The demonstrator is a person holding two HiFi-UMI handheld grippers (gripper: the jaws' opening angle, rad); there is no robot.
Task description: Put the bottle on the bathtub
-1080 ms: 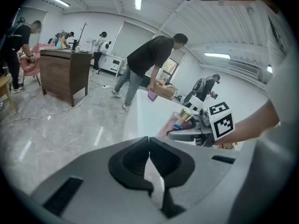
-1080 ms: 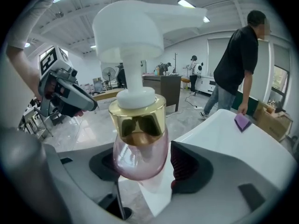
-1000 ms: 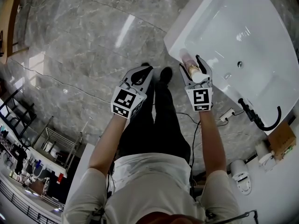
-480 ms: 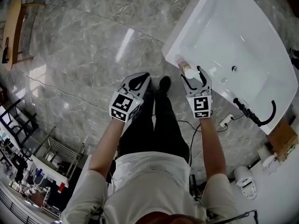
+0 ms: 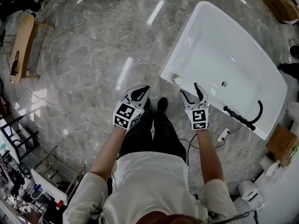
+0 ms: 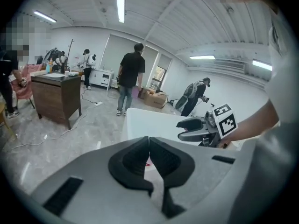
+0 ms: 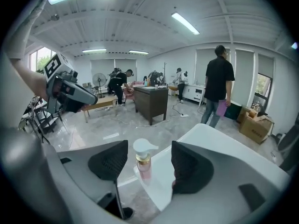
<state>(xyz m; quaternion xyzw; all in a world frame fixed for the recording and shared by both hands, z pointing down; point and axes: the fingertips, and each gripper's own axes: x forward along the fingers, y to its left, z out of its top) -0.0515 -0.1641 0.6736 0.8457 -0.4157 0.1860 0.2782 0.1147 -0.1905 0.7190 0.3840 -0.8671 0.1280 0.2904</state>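
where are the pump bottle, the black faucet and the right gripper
pump bottle (image 7: 143, 168): right gripper view, on its pink body
black faucet (image 5: 237, 116): head view, on its straight bar
right gripper (image 5: 189, 90): head view, midway between its open fingertips

Head view overhead, steep; gripper views level; all share bathtub (image 5: 186, 41).

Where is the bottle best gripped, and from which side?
Grip the bottle by its pink body, under the gold collar, level from the floor side. It stands upright on the bathtub corner, and its wide pump head likely hinders a top grip.
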